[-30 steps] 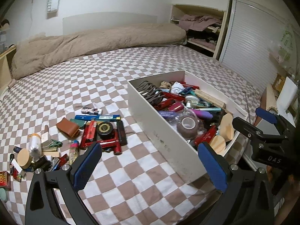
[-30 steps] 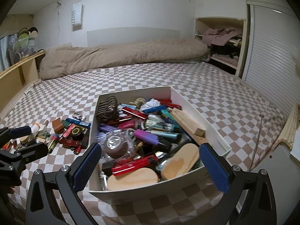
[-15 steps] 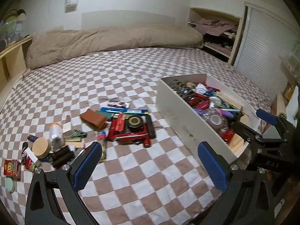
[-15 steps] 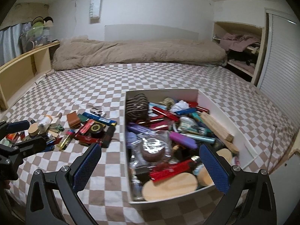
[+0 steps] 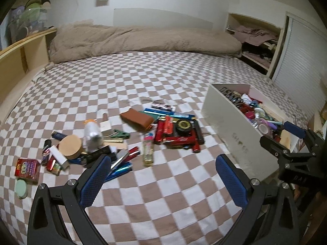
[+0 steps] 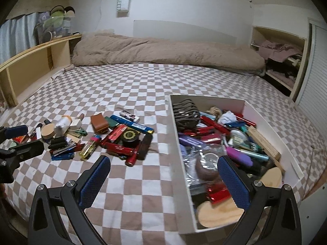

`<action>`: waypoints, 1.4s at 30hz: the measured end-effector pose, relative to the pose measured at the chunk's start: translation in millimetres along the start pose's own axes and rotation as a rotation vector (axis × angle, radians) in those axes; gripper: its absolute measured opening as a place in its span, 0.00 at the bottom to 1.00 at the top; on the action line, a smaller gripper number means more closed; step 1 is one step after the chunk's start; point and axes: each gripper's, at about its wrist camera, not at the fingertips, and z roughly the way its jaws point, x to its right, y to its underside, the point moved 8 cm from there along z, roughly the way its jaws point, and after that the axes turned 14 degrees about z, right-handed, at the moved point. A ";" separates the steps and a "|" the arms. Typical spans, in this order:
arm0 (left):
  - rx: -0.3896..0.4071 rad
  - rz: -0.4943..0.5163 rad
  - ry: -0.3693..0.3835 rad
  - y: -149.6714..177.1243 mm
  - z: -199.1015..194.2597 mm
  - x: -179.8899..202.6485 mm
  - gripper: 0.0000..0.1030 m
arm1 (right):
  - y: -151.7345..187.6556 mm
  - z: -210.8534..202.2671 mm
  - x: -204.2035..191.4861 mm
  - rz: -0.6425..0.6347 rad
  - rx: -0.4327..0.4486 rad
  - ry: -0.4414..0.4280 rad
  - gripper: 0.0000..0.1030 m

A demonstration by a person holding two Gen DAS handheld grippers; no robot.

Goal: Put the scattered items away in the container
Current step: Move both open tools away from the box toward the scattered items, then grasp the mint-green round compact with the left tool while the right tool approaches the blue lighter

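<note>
A bed (image 5: 143, 81) covered in a brown and white checked sheet fills both views, with a rumpled beige duvet (image 6: 163, 51) bunched along its far edge against the wall.

The left tool (image 5: 163, 177) hovers low over the near part of the bed, its two blue-padded fingers (image 5: 94, 181) spread wide apart and holding nothing. The right tool (image 6: 163, 179) is likewise spread apart and empty, one finger over the sheet and the other in front of the box.

A white box (image 6: 175, 143) sits on the right side of the bed, already crammed with small things: red tubes, a purple tube, a striped pouch at the far end and pale wooden discs at the near end.

To the left of the box, well apart from it, a scatter of small items lies on the sheet. Nearest the box is a round black tin (image 5: 185, 125) resting on a cluster of red cases (image 5: 175, 134). Beside them lie a brown leather pouch (image 5: 137, 119), a long blue pen box (image 6: 132, 123) and a small yellow bottle (image 5: 148, 149). Farther left are a silver bottle (image 5: 93, 132), a round wooden lid (image 5: 70, 147), a red card pack (image 5: 27, 167) and a pale green disc (image 5: 21, 187) at the edge of the pile.
</note>
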 end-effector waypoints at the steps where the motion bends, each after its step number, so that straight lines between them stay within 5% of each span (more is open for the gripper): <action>1: -0.003 -0.002 -0.007 1.5 -0.4 -4.0 1.00 | 0.5 1.0 -3.4 0.000 -0.004 -0.007 1.00; 18: -0.038 -0.037 -0.086 39.2 5.3 -66.6 1.00 | 22.2 20.3 -67.4 -0.104 -0.062 -0.089 1.00; 42: -0.225 -0.121 -0.287 112.2 13.5 -180.2 1.00 | 116.5 94.9 -168.1 -0.091 -0.346 -0.333 1.00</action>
